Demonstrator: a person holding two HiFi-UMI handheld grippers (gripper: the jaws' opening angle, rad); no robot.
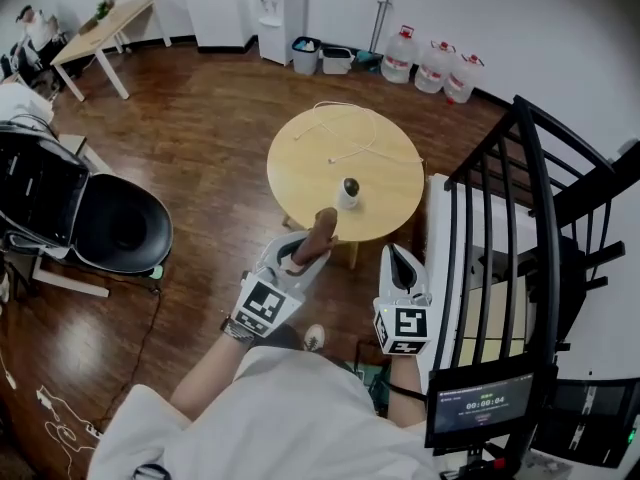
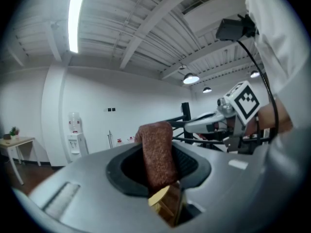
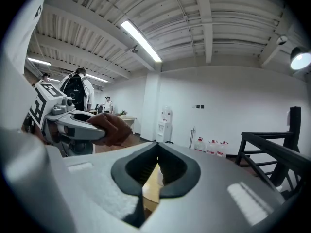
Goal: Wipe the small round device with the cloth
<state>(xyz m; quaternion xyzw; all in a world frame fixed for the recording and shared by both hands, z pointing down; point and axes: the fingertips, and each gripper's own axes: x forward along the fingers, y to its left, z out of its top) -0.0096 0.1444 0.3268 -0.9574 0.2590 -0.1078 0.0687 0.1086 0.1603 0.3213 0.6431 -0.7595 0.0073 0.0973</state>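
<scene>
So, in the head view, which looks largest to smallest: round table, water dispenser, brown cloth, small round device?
1. round table
2. water dispenser
3. brown cloth, small round device: nearly alike; the cloth sits nearer the camera, so I do not rank them.

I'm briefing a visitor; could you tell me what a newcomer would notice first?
A reddish-brown cloth sticks out of the shut left gripper, in front of the round pale wooden table. Near its front edge stands the small round white device; the right gripper is shut, empty.
</scene>
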